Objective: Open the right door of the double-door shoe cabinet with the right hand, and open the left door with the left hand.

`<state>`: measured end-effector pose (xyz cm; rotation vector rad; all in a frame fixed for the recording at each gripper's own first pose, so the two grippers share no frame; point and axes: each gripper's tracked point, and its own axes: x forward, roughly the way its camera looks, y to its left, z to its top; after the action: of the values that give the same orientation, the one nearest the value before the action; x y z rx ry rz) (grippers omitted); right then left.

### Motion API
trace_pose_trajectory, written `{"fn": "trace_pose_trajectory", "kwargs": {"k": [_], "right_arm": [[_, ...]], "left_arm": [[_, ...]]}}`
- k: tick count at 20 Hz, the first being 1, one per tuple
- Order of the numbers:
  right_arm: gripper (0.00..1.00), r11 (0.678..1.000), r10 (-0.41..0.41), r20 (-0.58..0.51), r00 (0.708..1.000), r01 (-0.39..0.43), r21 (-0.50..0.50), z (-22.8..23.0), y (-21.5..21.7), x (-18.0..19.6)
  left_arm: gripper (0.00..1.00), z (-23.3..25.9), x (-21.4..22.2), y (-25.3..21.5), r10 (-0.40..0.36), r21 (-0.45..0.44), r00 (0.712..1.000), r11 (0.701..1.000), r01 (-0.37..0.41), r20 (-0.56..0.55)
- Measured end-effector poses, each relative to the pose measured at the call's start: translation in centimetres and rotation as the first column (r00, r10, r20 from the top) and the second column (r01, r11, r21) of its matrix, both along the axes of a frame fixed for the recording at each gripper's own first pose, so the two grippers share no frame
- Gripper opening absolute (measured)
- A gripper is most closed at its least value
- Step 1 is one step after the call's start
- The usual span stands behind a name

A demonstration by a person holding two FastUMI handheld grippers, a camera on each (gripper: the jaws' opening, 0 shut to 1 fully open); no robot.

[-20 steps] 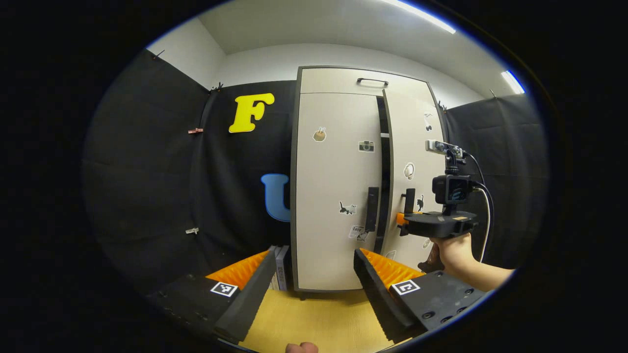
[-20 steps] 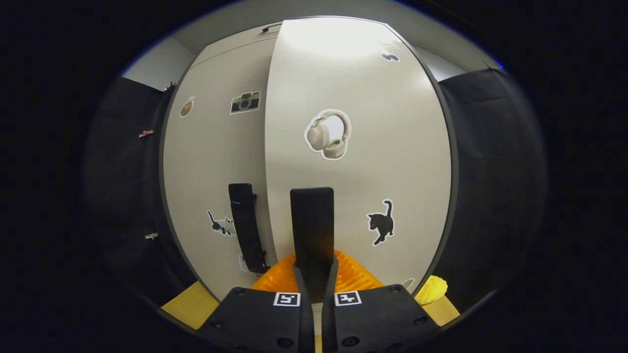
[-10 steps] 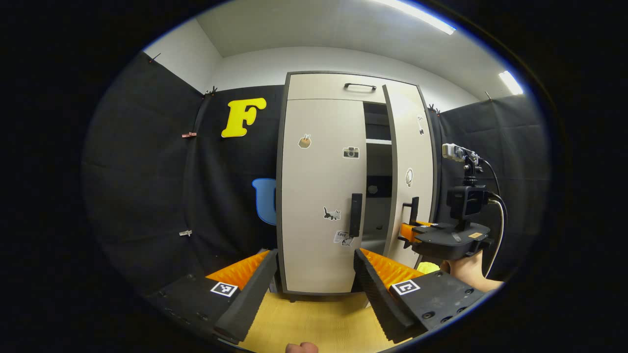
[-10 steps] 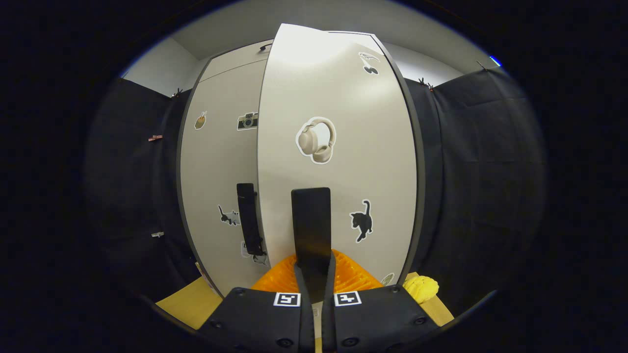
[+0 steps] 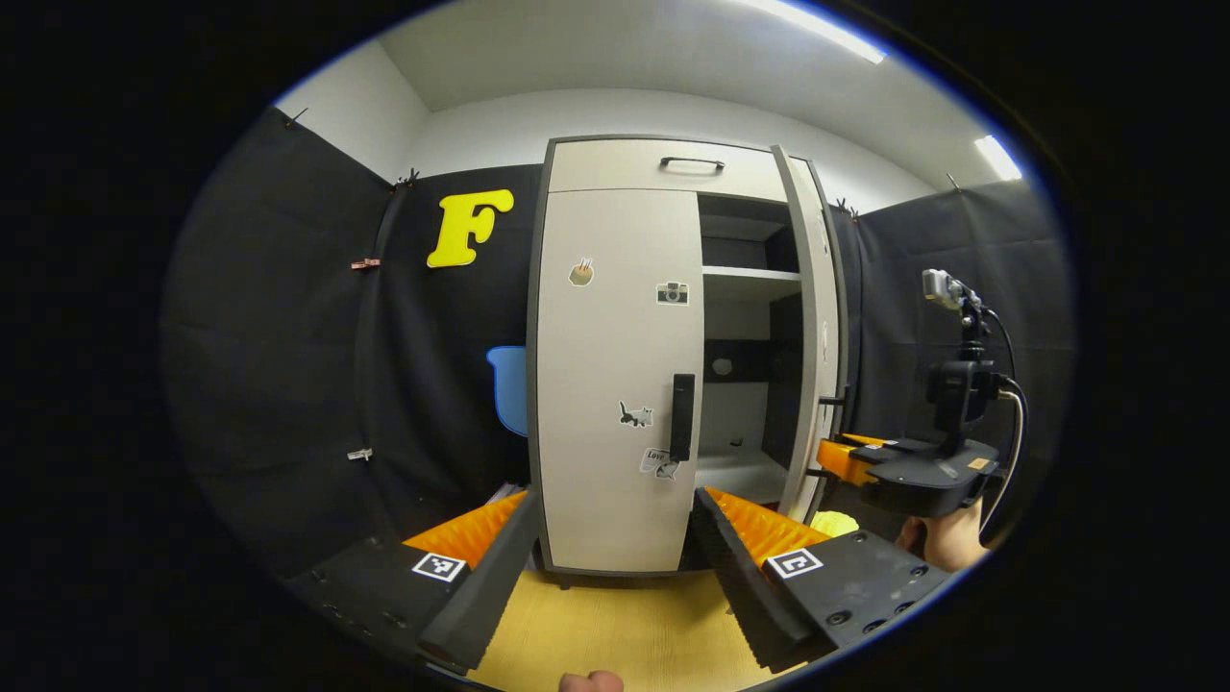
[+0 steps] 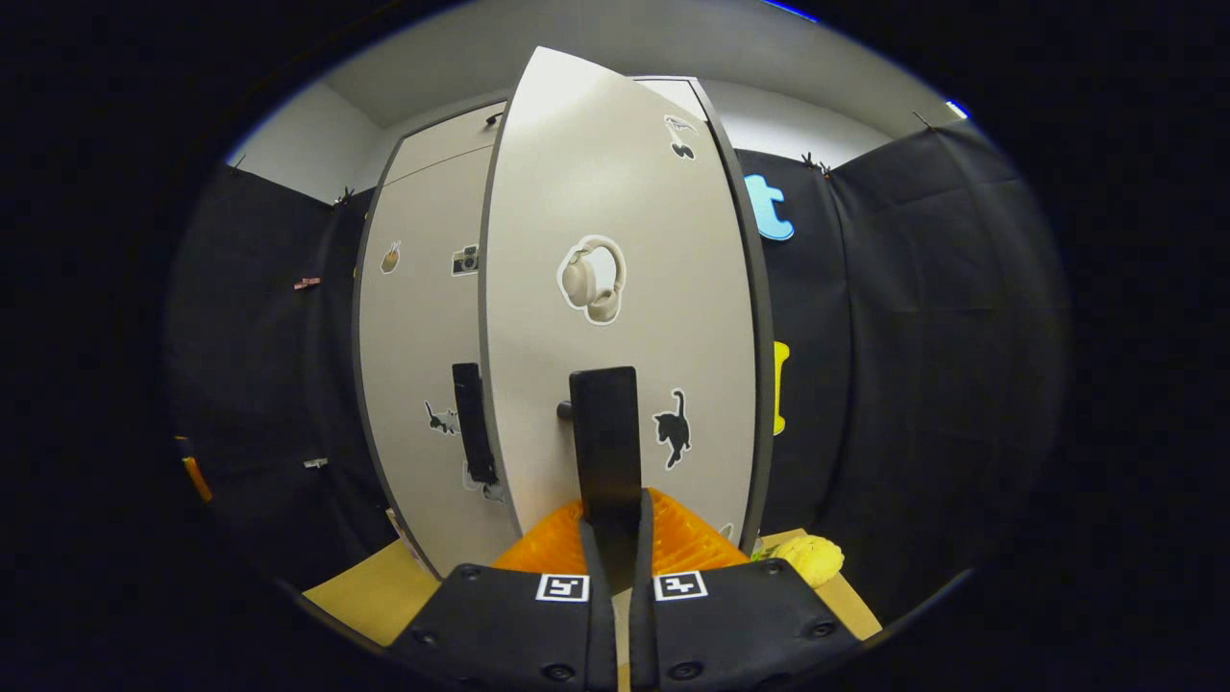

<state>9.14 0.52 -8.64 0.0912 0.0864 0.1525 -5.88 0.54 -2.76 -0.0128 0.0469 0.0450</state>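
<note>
At the front of the shoe cabinet [image 5: 663,163], the right door [image 6: 615,288] stands swung well out from the carcass while the left door [image 5: 615,375] is shut flush, so half the job looks done. Both doors are flat, rigid panels on side hinges; I judge they will swing lightly and without flex, but their smooth faces give no purchase, so the only sensible hold is the dark upright bar handle standing off each door near its inner edge. The right door's handle [image 6: 605,442] sits straight ahead of the right gripper [image 6: 615,538], whose fingers are closed together with the bar pinched between them, low on its length; in the left gripper view that same gripper [image 5: 846,459] appears at the free edge of the open door, with a hand [image 5: 947,538] beneath it. A firm pinch matters here, since a hard, slick bar could slide through during the arc. The left gripper [image 5: 615,538] hangs in front of the cabinet's lower left half, fingers spread wide apart, gripping and touching nothing. The left door's handle [image 5: 681,416] lies above and a little right of that gripper, near the door's inner edge, well apart from it. Beside the cabinet's foot, a small yellow object [image 6: 807,557] rests on the wooden floor [image 5: 615,634].
</note>
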Motion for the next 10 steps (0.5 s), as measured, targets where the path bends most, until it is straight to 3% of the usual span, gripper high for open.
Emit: {"fn": "trace_pose_trajectory", "kwargs": {"k": [10], "right_arm": [[0.09,1.000,-0.001,0.004,1.000,0.001,-0.003,0.2,-3.6,-1.4]], "left_arm": [[0.98,-0.2,1.0,-1.5,0.020,0.027,1.000,0.999,-0.020,-0.012]]}}
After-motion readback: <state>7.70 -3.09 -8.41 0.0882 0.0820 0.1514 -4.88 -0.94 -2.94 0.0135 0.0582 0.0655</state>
